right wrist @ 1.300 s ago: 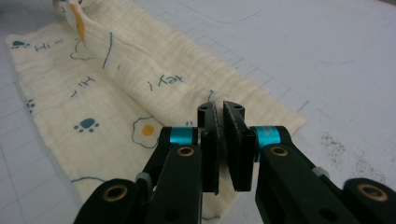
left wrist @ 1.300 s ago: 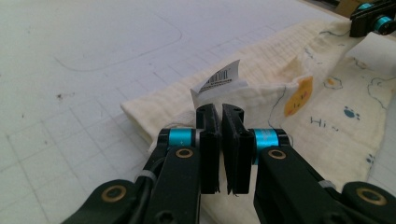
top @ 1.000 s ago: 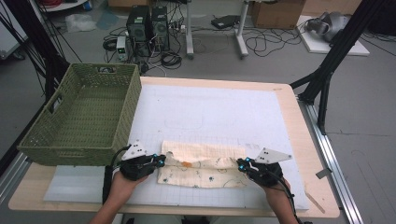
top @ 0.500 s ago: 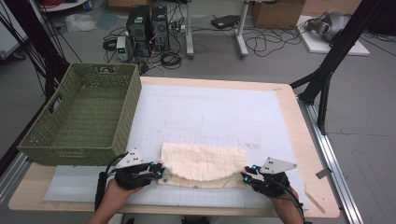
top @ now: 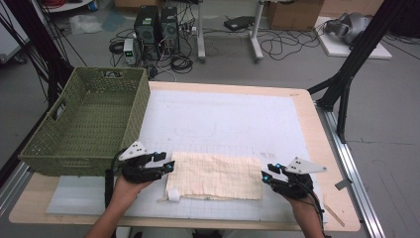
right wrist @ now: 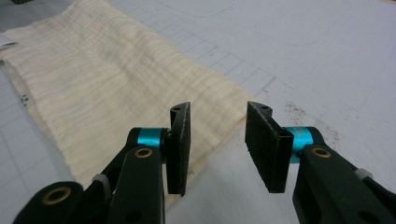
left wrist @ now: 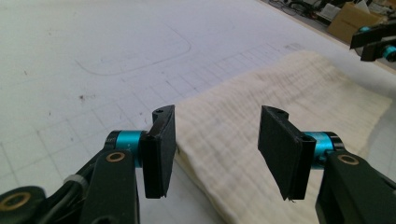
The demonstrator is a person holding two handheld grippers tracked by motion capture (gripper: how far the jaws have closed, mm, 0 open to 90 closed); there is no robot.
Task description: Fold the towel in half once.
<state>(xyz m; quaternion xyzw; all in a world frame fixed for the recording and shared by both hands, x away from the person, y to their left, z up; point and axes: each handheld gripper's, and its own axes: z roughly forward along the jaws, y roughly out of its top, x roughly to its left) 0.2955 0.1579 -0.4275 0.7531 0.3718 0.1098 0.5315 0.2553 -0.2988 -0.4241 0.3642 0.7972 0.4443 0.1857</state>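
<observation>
Claw on the left (top: 170, 166) sits at the left edge of the cream cloth (top: 215, 176), and in the left gripper view (left wrist: 212, 149) its jaws have just been opening: they stand apart now, with the cloth's folded edge lying under the gap and neither pad pressing on it. Right claw (top: 266, 177) is the same deal at the cloth's right edge, jaws parted a bit narrower, pads clear of the fabric in the right gripper view (right wrist: 217, 144), also just been opening.

So I'd call this the let-go right after a fold. The cloth lies flat on the white gridded mat (top: 223, 124) at the near side of the counter (top: 317, 144), folded into a neat rectangle, with a small white tag (top: 174, 197) sticking out at its near left corner. Both hands are just outside its short ends.

Next move, my guess: either another fold, or pick it up and drop it in the green wicker basket (top: 86, 121) that stands at the far left, close to the left claw. Either way, both claws need to get a fresh bite on the edges, going low enough to catch all the layers and not just the top one, or the fold falls open on the lift.
</observation>
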